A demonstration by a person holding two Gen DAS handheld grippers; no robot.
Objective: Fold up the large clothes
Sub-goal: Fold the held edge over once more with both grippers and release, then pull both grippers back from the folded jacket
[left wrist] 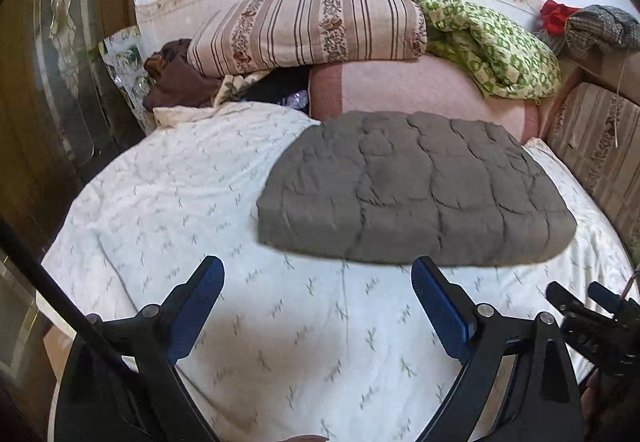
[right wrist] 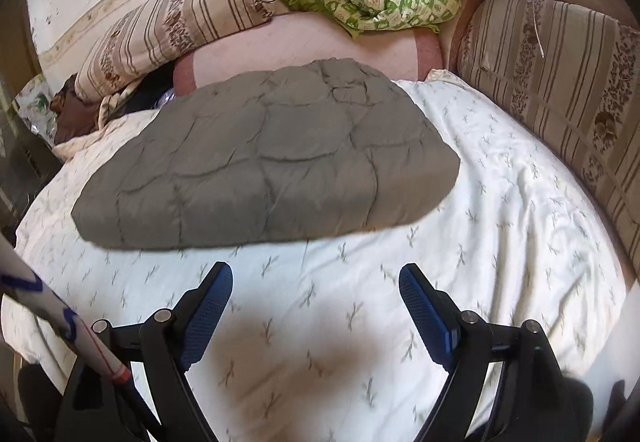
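Your grey quilted garment (left wrist: 416,189) lies flat on the bed (left wrist: 180,201), on the white leaf-print cover, and everything else is best placed from it. It already looks like a compact, thick rectangle with a rolled near edge, so I judge at least one fold is made; whether it is a padded coat or a small quilt, I cannot tell through the fisheye blur.

Your left gripper (left wrist: 318,288) hovers on the near side of the garment, its blue pads spread wide apart and holding nothing, the right pad close to the garment's near edge but not touching. Your right gripper (right wrist: 316,294) also sits on the near side, jaws apart and empty, with a strip of bare cover between it and the grey edge.

Beyond the garment, toward the wall, you have the pink bolster (left wrist: 400,89), and on it the striped folded quilt (left wrist: 308,29) and the green patterned blanket (left wrist: 496,49). To the garment's right runs the striped headboard cushion (right wrist: 560,89).

As for what is left: no sleeves or loose flaps show, so the folding looks mostly done. You may want one more halving, or simply to square the edges.
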